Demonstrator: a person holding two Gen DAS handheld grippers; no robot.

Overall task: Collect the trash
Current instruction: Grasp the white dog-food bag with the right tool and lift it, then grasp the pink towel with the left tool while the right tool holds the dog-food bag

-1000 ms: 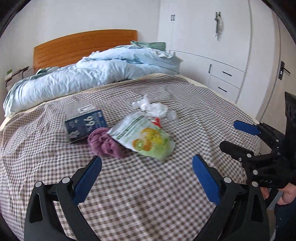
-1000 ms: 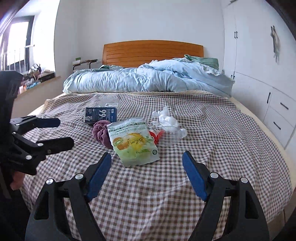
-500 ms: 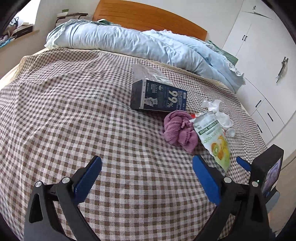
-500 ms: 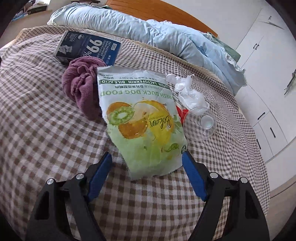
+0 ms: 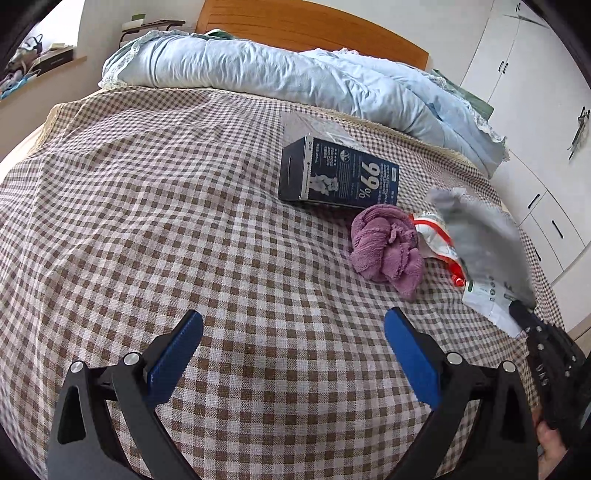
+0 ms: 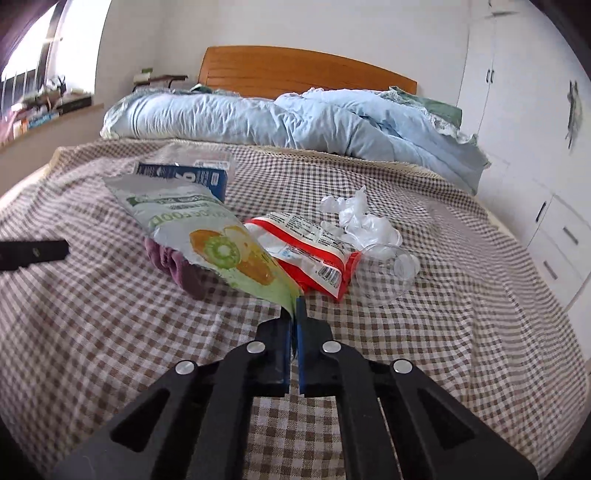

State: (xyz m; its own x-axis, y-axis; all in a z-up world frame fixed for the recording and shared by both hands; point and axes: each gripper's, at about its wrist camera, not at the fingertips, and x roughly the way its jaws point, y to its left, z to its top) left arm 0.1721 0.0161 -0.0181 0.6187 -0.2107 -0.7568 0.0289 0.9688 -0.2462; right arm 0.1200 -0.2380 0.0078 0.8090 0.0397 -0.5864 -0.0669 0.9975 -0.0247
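My right gripper (image 6: 295, 308) is shut on the lower edge of a green dog food pouch (image 6: 221, 243), which lifts at a slant off the checked bed cover (image 6: 461, 295). In the left wrist view the pouch (image 5: 480, 240) shows its silver back, with the right gripper (image 5: 521, 314) at its corner. A red and white wrapper (image 6: 310, 251), crumpled clear plastic (image 6: 362, 218) and a clear cup (image 6: 388, 273) lie beside the pouch. A navy box (image 5: 340, 177) lies further back. My left gripper (image 5: 293, 350) is open over bare cover, holding nothing.
A purple cloth (image 5: 388, 251) lies bunched between the box and the pouch. A light blue duvet (image 5: 295, 81) is heaped along the wooden headboard (image 5: 314, 26). White wardrobes and drawers (image 6: 535, 166) line the right side of the bed.
My right gripper came down to the pouch, shut on its near edge and raised it, uncovering the red wrapper. My left gripper swung left and lower over the bed, still open.
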